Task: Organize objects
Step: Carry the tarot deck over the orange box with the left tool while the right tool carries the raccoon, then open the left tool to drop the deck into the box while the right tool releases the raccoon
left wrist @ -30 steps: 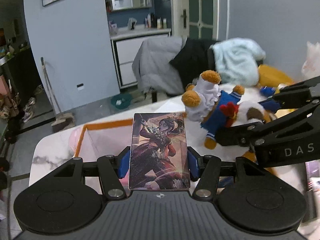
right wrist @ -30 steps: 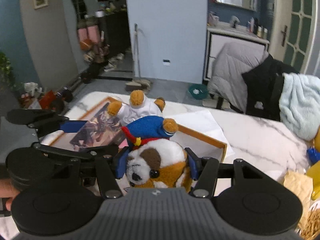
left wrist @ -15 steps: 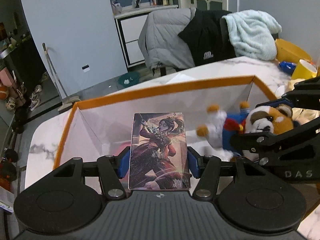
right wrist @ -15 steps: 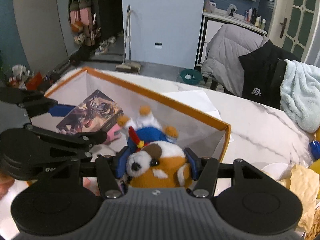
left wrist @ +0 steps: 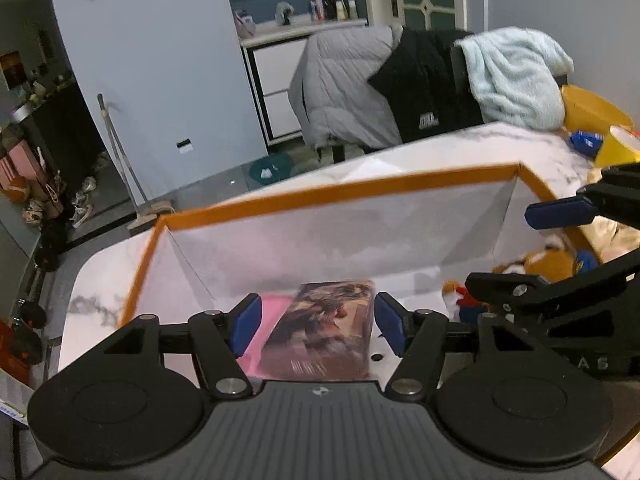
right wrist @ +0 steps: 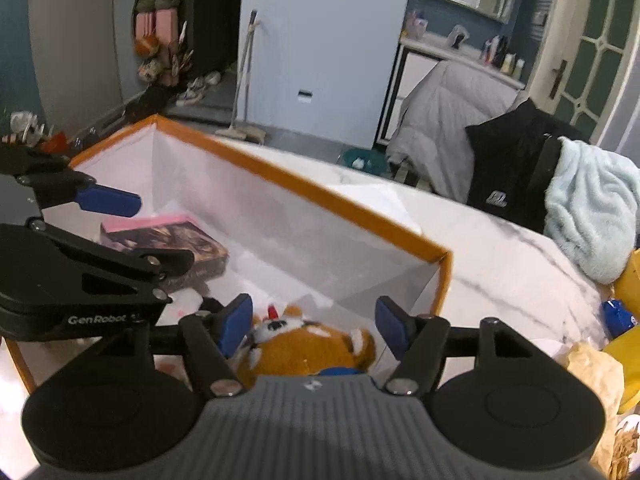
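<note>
Card box [left wrist: 328,328] and plush dog [right wrist: 308,344] lie below parted jaws inside the bin [right wrist: 320,204].

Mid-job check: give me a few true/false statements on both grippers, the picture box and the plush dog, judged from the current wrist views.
1. The left gripper is open. True.
2. The picture box is clamped upright between the left fingers. False: it lies flat inside the orange-rimmed box, partly on a pink item, with neither pad touching it.
3. The right gripper is shut on the plush dog. False: its jaws stand apart and the plush dog lies on the box floor.
4. The plush dog and the picture box are both inside the orange-rimmed box. True.
5. The plush dog sits on top of the picture box. False: they lie apart.
</note>
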A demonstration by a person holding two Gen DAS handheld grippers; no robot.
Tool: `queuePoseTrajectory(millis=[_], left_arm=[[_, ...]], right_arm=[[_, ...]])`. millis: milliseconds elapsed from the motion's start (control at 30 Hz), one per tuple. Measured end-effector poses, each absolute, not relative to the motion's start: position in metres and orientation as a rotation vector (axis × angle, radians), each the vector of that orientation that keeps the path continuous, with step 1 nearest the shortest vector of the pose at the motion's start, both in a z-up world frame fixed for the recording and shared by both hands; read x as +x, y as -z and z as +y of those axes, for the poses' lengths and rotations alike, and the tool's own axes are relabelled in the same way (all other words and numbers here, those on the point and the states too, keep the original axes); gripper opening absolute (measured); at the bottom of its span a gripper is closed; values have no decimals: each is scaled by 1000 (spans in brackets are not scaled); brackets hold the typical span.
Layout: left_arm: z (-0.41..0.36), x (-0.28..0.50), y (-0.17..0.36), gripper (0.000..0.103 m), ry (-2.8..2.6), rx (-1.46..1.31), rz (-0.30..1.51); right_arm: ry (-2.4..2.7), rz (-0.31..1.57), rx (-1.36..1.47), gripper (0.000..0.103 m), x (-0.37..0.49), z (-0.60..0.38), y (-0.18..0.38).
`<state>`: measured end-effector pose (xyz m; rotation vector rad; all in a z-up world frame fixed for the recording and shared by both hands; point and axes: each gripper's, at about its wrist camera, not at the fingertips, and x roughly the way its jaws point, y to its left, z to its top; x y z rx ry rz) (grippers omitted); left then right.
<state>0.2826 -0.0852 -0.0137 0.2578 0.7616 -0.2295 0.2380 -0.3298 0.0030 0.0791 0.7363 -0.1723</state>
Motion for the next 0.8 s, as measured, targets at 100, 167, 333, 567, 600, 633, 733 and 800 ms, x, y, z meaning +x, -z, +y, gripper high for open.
queuePoseTrajectory(millis=[100, 167, 333, 567, 600, 633, 733, 800], left_arm=[[-81, 281, 7, 74, 230, 244, 754], [-78, 278, 4, 74, 228, 253, 748], [-65, 271, -5, 74, 221, 251, 739], [-38, 255, -25, 74, 197, 231, 715], [-33, 253, -28, 74, 193, 226, 712], [-29, 251, -30, 74, 187, 220, 710], [-14, 243, -35, 74, 177, 197, 704], [-8, 238, -35, 74, 179, 182, 708]], right_arm=[[188, 699, 110, 70, 233, -335, -12], [184, 679, 131, 68, 229, -336, -17], [171, 664, 180, 60, 217, -342, -25], [148, 686, 221, 41, 201, -340, -26], [147, 696, 234, 30, 200, -340, -26], [143, 718, 247, 22, 198, -339, -24], [169, 822, 276, 20, 197, -335, -16], [163, 901, 250, 3, 197, -327, -12]])
